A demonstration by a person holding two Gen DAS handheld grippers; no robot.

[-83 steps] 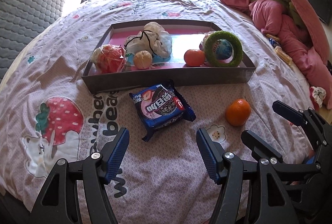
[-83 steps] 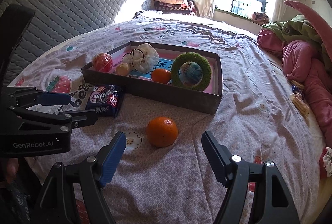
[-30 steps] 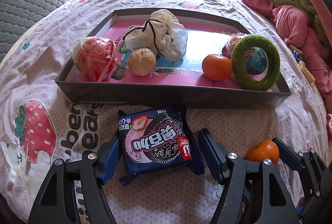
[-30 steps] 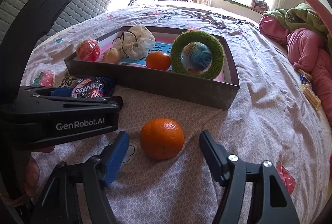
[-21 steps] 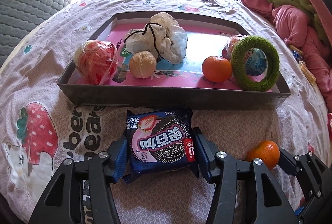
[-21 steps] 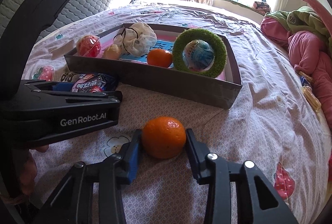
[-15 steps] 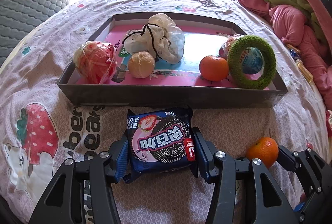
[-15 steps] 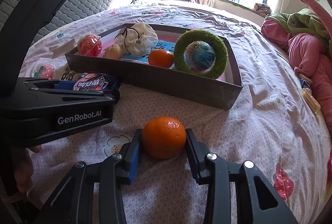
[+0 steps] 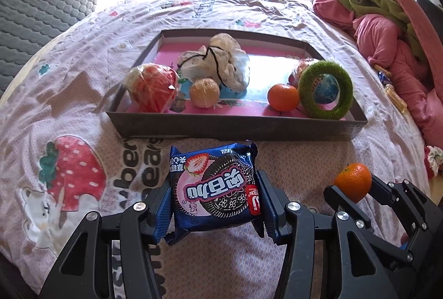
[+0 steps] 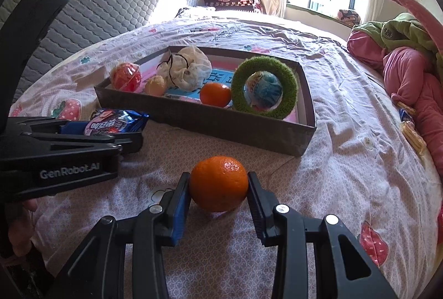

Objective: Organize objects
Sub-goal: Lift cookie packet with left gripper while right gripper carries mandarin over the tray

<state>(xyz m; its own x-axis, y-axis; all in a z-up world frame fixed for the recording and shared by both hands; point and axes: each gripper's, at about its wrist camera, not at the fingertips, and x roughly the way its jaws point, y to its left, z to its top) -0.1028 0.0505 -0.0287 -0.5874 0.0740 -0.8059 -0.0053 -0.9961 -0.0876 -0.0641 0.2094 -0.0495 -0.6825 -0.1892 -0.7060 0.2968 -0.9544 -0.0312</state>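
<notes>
On the bed just near the grey tray [image 9: 238,129], the left hand-held gripper [image 9: 214,205] pinches the cookie packet [image 9: 214,188] and the right hand-held gripper [image 10: 218,199] the tangerine [image 10: 218,182]; both should clear the near wall before letting go.

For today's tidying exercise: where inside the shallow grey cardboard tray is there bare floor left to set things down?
Bare floor in the shallow grey cardboard tray: the middle and back, between the crumpled white drawstring bag and the fuzzy green ring. Crowded: the front left, by the red netted ball and pale wrapped ball, and the right end.
</notes>
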